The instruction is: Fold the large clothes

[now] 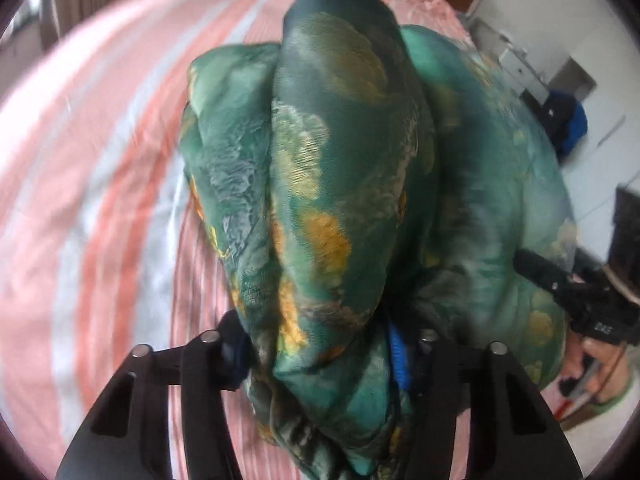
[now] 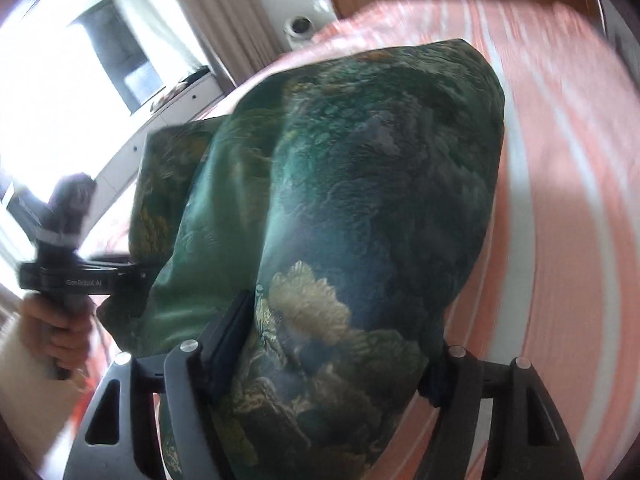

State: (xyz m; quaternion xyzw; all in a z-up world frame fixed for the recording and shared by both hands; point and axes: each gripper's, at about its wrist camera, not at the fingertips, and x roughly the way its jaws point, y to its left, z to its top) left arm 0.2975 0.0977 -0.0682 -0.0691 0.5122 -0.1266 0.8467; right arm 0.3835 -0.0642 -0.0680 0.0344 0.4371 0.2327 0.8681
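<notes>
- The dark green silky garment with gold and teal printed patches (image 1: pixel 332 184) lies bunched in thick folds on the bed covered by a pink-and-white striped sheet (image 1: pixel 100 168), its bulk rising between both sets of tongs.
- The left tongs (image 1: pixel 316 354) are clamped on a thick gathered ridge of the cloth; fabric fills the whole gap between the jaws.
- The right tongs (image 2: pixel 336 364) likewise grip a fat bundle of the same garment (image 2: pixel 360 200), the pads pressed into it on both sides.
- In the right wrist view, the person's left hand (image 2: pixel 56 332) shows at the far left, wrapped around its handle.
- Handling, as I judge it: the cloth looks soft, limp and light, with a satin sheen that suggests it will slide easily, both through the pads and layer over layer.
- Such a thick wad in each grip may shed its inner layers; a hold nearer a hem or corner, with fewer layers, would likely be surer.
- Lifting both ends evenly should keep the folds from slumping sideways across the striped sheet (image 2: pixel 560 200).
</notes>
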